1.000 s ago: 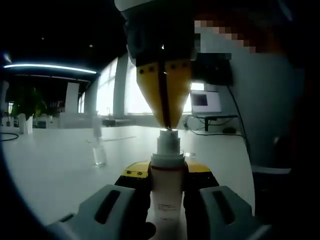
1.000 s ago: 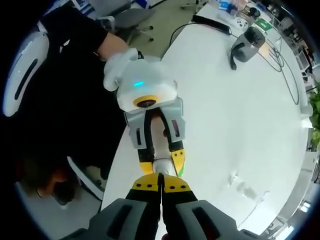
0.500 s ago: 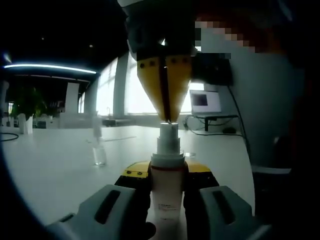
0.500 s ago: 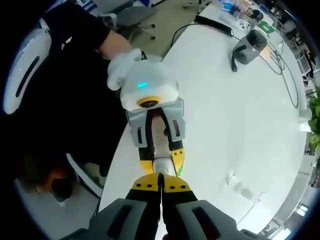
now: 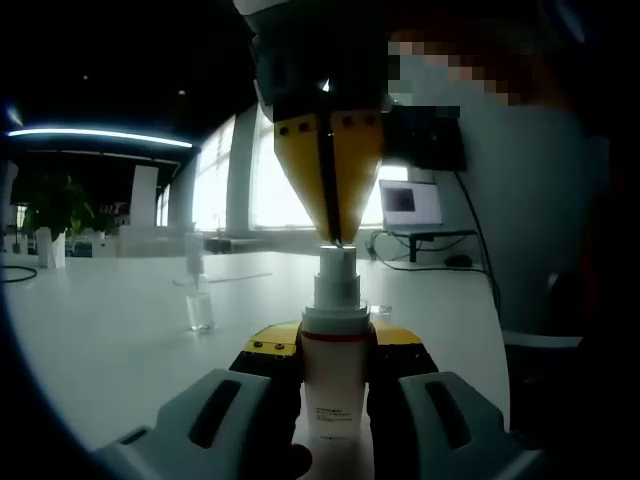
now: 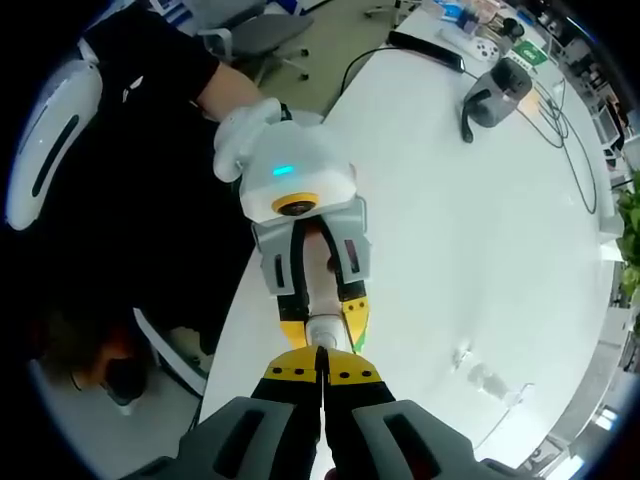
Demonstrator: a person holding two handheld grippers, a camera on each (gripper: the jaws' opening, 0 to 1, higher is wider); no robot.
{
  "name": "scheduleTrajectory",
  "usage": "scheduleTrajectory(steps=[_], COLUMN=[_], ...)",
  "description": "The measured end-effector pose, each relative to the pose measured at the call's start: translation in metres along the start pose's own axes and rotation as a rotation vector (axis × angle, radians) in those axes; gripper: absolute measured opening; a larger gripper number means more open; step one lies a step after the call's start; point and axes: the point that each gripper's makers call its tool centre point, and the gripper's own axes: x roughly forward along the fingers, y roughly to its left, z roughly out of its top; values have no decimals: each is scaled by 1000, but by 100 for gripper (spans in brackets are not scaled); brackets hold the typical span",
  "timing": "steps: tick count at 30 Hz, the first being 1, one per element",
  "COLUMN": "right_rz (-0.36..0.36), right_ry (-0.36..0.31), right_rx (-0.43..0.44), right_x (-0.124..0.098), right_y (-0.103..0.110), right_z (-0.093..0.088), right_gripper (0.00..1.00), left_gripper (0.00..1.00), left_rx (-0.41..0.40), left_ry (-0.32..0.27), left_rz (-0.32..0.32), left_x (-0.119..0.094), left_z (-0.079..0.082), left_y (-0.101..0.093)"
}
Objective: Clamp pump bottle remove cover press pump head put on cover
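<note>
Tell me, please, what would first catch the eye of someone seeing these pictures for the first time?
In the left gripper view, the white pump bottle stands clamped upright in the left gripper, and the right gripper comes down from above, its yellow jaws closed to a point on the pump head. Behind it, to the left on the white table, stands a small clear cover.

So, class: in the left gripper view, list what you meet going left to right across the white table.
Green potted plant → small clear cover standing on the white table → white pump bottle clamped upright in the left gripper → lit laptop screen.
</note>
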Motion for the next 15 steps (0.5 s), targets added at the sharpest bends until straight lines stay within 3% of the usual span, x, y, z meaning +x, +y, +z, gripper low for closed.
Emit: scheduleTrajectory(steps=[15], right_rz=[1], right_ry=[7], right_rx=[-6], right_x=[0], right_y=[1], right_z=[0], right_gripper=[0], left_gripper=[15], left_rx=[-1], left_ry=[0], left_rz=[0], left_x=[0], left_z=[0], left_y=[0])
